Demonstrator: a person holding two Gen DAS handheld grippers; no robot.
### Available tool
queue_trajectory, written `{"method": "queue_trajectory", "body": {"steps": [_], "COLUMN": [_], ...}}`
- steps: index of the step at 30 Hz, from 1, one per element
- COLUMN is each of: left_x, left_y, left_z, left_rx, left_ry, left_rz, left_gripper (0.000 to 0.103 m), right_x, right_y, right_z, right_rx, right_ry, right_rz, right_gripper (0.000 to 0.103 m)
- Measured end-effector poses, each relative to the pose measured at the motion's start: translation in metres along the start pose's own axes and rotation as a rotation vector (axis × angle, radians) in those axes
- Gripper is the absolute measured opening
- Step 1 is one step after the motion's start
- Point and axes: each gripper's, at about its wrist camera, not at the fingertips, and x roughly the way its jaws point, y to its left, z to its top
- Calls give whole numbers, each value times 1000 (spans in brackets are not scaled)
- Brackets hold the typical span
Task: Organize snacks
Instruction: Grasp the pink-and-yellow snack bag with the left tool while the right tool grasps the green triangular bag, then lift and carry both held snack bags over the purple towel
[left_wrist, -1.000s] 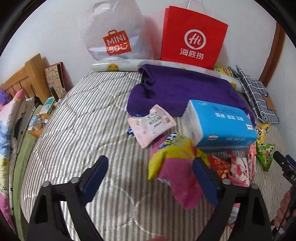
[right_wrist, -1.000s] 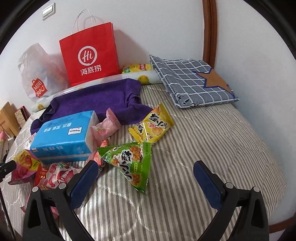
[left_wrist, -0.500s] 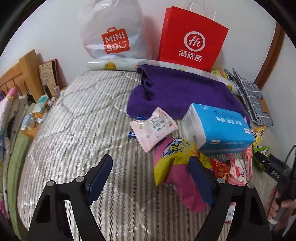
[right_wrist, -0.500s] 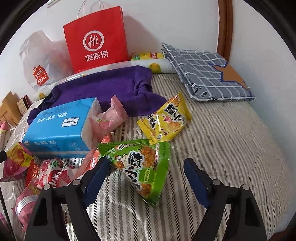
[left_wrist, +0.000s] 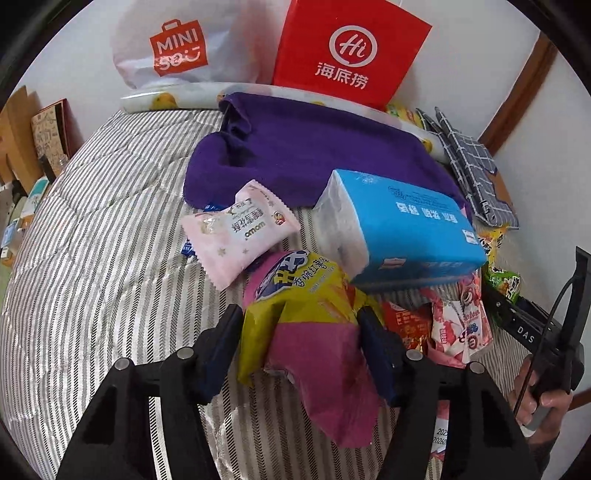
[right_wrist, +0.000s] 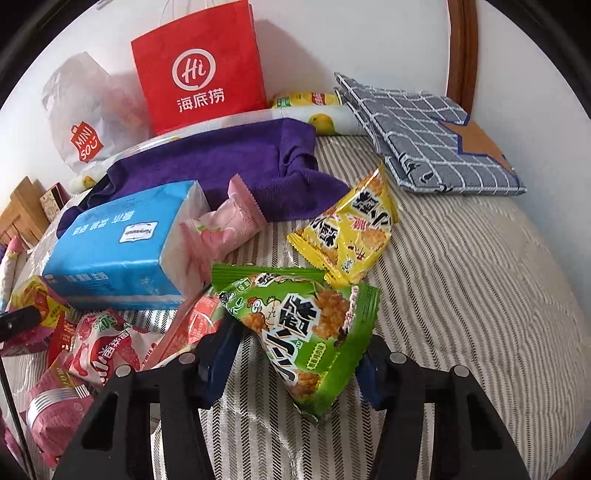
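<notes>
On the striped bed cover (left_wrist: 92, 258) a crumpled yellow and pink snack bag (left_wrist: 314, 354) lies between the fingers of my left gripper (left_wrist: 301, 325). Its jaws are closing and both pads touch the bag's sides. In the right wrist view a green snack bag (right_wrist: 314, 332) sits between the fingers of my right gripper (right_wrist: 299, 347). Those jaws are closing too, with the pads against the bag's edges. A yellow snack bag (right_wrist: 351, 236) lies just behind the green one. A pink packet (left_wrist: 240, 229) rests beyond the left gripper.
A blue tissue pack (left_wrist: 402, 225) lies over a heap of red and pink packets (right_wrist: 99, 350). Behind it are a purple towel (left_wrist: 314, 155), a red paper bag (left_wrist: 347, 51), a white plastic bag (left_wrist: 177, 48) and a folded checked cloth (right_wrist: 428, 136). Bare cover shows left and right.
Both grippers came down closer to the bed. Their wide jaws narrowed, the left onto the yellow and pink bag, the right onto the green bag.
</notes>
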Motion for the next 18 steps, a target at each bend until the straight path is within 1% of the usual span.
{"method": "queue_trajectory", "body": {"steps": [1, 7, 8, 9, 12, 18], "left_x": [0, -7, -8, -11, -19, -37], "left_y": [0, -6, -7, -7, -7, -1], "left_z": [0, -3, -3, -4, -6, -11], "left_rx": [4, 35, 39, 43, 44, 23], "left_ry": [0, -11, -15, -21, -37, -65], "left_rz": [-4, -9, -6, -2, 7, -14], "left_gripper": [57, 56, 56, 56, 56, 55], "right_x": [-2, -13, -15, -17, -20, -34], "right_y": [1, 2, 3, 3, 1, -1], "right_z": [0, -2, -3, -4, -6, -10], "right_rx": [-1, -9, -11, -12, -1, 17], "right_ry": [-6, -29, -32, -33, -26, -38], "right_rz": [2, 9, 5, -3, 0, -11], "right_gripper": [54, 54, 52, 47, 42, 41]}}
